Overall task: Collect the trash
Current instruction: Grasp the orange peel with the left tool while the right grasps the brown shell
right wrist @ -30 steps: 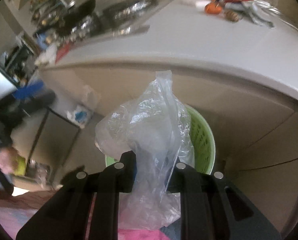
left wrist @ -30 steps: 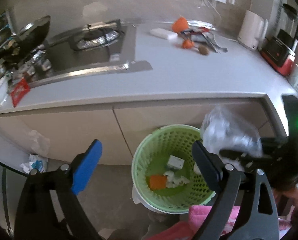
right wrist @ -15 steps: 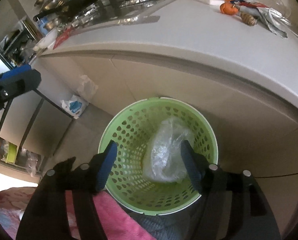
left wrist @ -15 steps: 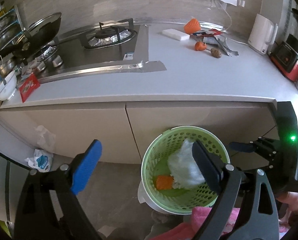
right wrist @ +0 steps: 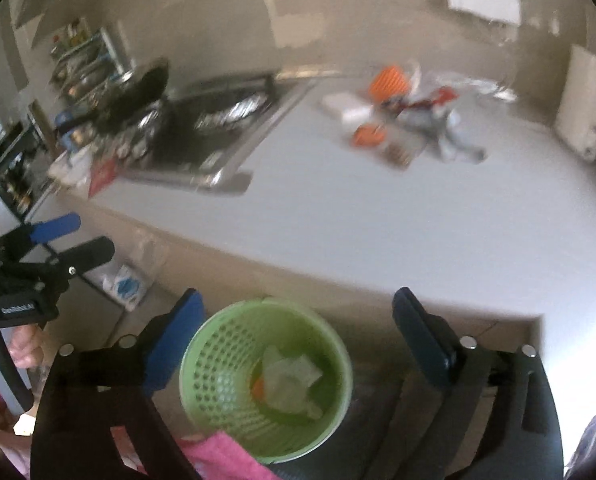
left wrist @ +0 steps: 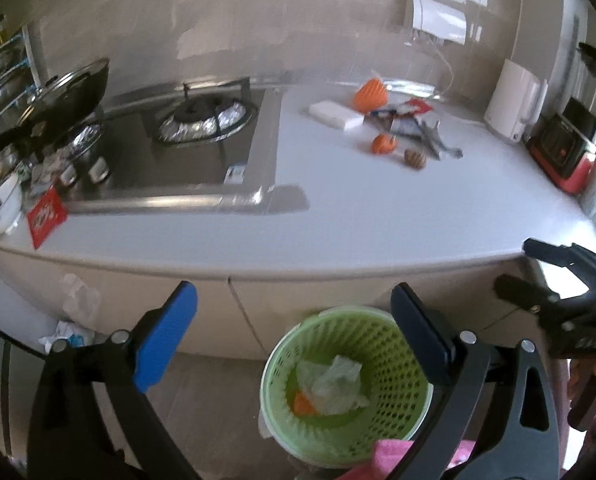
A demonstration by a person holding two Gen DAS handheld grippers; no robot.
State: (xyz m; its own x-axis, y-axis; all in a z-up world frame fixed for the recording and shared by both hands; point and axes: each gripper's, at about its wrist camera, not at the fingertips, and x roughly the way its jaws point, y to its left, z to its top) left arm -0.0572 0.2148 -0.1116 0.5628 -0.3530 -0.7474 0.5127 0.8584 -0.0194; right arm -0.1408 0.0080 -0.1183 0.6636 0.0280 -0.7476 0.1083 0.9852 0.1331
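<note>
A green perforated bin (left wrist: 382, 334) stands on the floor below the counter, holding a crumpled clear plastic bag (left wrist: 336, 384) and an orange scrap (left wrist: 302, 403). It also shows in the right wrist view (right wrist: 217, 364) with the bag (right wrist: 289, 380) inside. My left gripper (left wrist: 293, 312) is open and empty above the bin. My right gripper (right wrist: 298, 316) is open and empty above the bin; it also shows in the left wrist view (left wrist: 538, 268) at the right. More trash lies on the counter: wrappers (left wrist: 414, 120), orange pieces (left wrist: 382, 144), a white block (left wrist: 336, 114).
White counter (left wrist: 378, 208) with a gas hob (left wrist: 201, 120) and pan (left wrist: 57, 100) at left. White kettle (left wrist: 514, 100) and red appliance (left wrist: 562, 148) at right. A red packet (left wrist: 45, 214) lies by the left edge. A plastic bag (left wrist: 63, 334) lies on the floor.
My right gripper opened and let the clear plastic bag fall into the green bin. Both grippers have since risen and tilted up toward the counter.
</note>
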